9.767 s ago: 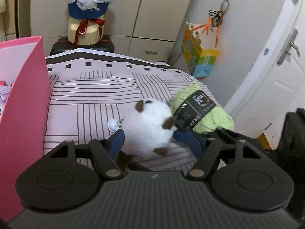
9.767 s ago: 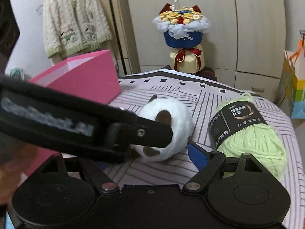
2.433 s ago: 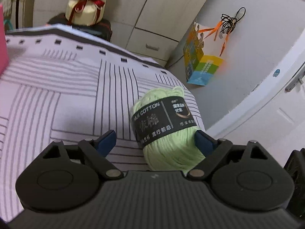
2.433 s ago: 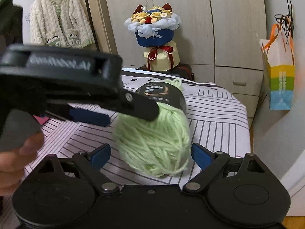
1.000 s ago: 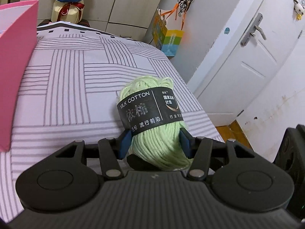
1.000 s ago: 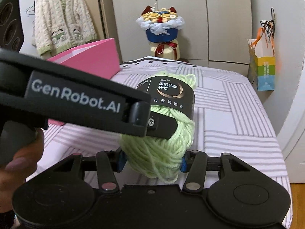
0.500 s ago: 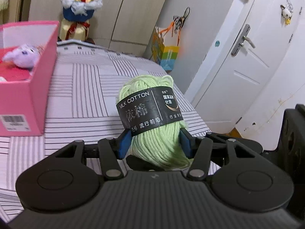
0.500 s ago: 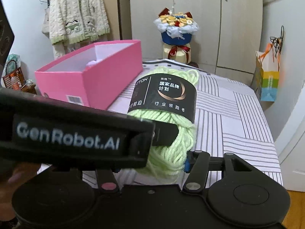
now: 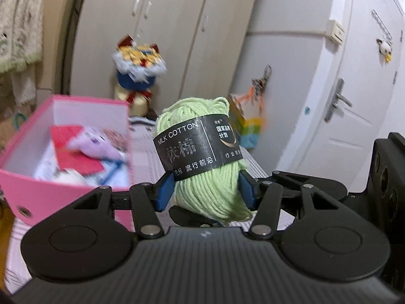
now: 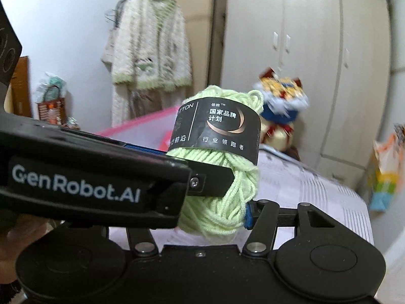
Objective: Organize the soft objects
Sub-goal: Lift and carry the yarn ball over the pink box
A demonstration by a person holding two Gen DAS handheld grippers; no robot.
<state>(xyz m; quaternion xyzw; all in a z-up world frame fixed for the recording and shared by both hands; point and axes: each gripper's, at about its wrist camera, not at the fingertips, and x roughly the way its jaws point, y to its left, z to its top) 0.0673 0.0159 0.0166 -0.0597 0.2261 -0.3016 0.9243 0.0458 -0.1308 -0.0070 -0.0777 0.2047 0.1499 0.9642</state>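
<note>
Both claws, left (image 9: 205, 193) and right (image 10: 215, 215), gripped the yarn (image 9: 202, 152) low on its sides, holding it aloft right of the pink box (image 9: 63, 192), probably so the soft ball would not sag before going in.

I count 1 skein of green yarn (image 9: 207, 152), with 1 black paper band (image 9: 197, 147) around it. I hold 2 tools: 1 left hand-held gripper (image 9: 205, 190) and 1 right hand-held gripper (image 10: 217, 217), each with 2 blue-padded fingers. There is 1 pink box (image 9: 63, 195), and inside it I can make out 1 purple plush toy (image 9: 96, 144) and 1 red flat piece (image 9: 73, 149); the rest there is blurred. Beyond stand 1 flower bouquet (image 9: 138, 76), 1 colourful paper bag (image 9: 249, 129), 1 knitted cardigan (image 10: 149, 48) and 1 white door (image 9: 354, 96).
</note>
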